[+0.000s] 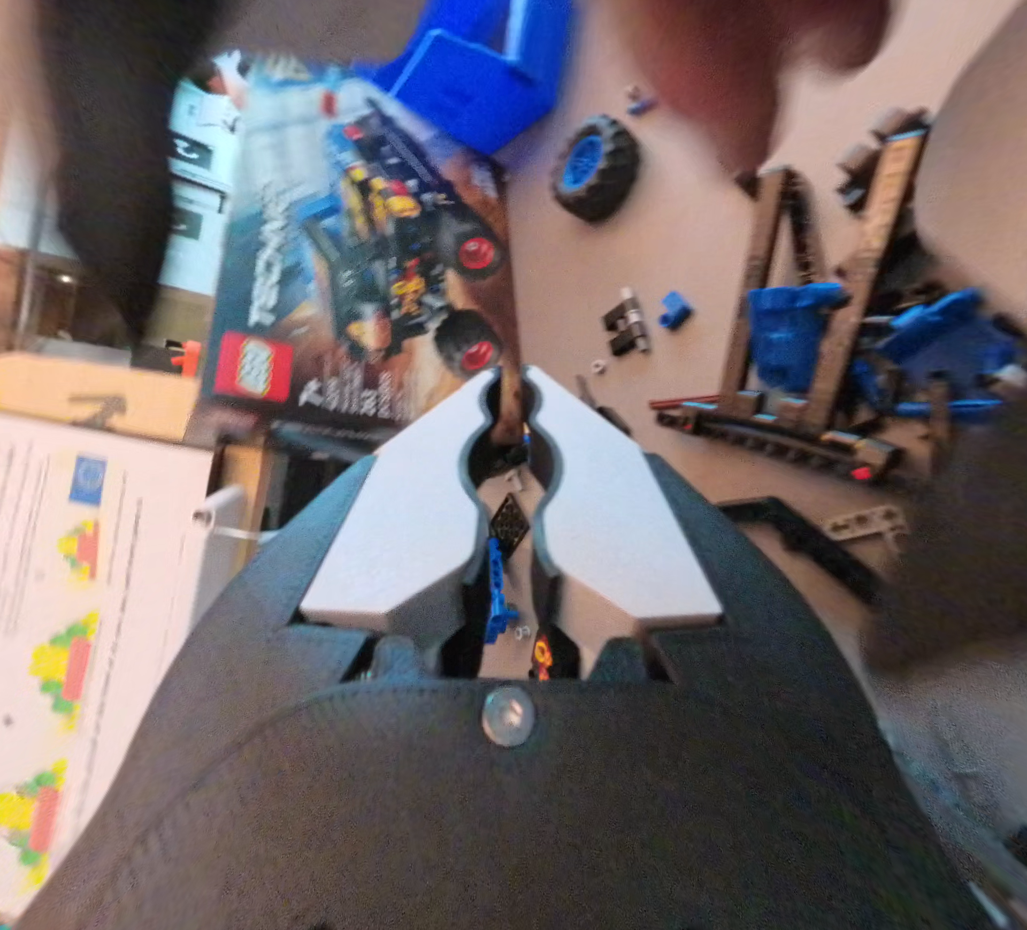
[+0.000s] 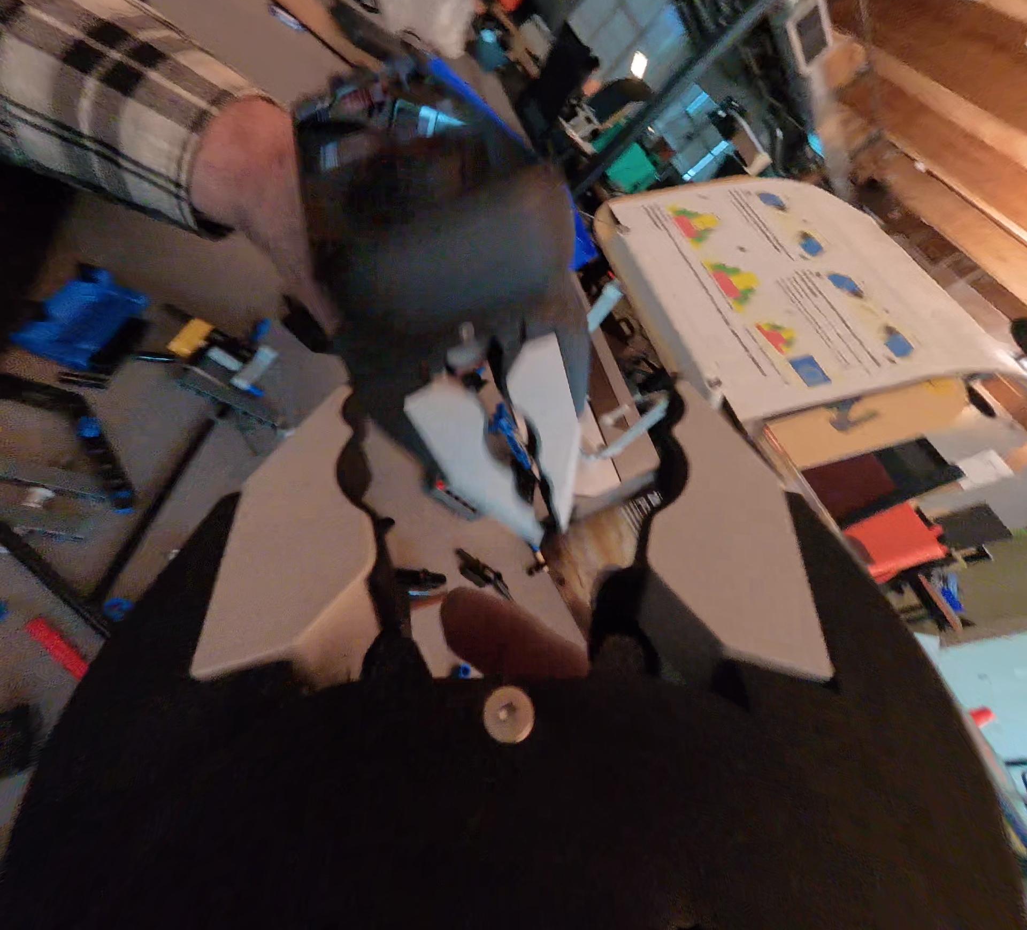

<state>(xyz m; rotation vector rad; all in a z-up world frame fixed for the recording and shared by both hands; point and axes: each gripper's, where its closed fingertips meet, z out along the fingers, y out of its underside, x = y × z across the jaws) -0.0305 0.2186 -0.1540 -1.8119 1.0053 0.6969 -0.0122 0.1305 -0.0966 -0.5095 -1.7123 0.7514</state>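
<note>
Cluttered tabletop (image 1: 639, 258), workshop room beyond.

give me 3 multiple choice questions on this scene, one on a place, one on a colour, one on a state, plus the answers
1. Where does the wheel lie?
A on the table, right of the box
B on top of the box
C in the blue bin

2. Its hub is:
A red
B blue
C yellow

3. The fingers of the right gripper are:
A shut on the wheel
B shut on nothing
C wide apart

Answers: A, the left wrist view shows it on the table beside the box; B, a blue hub sits inside the black tyre; C, a wide gap shows between them.
</note>
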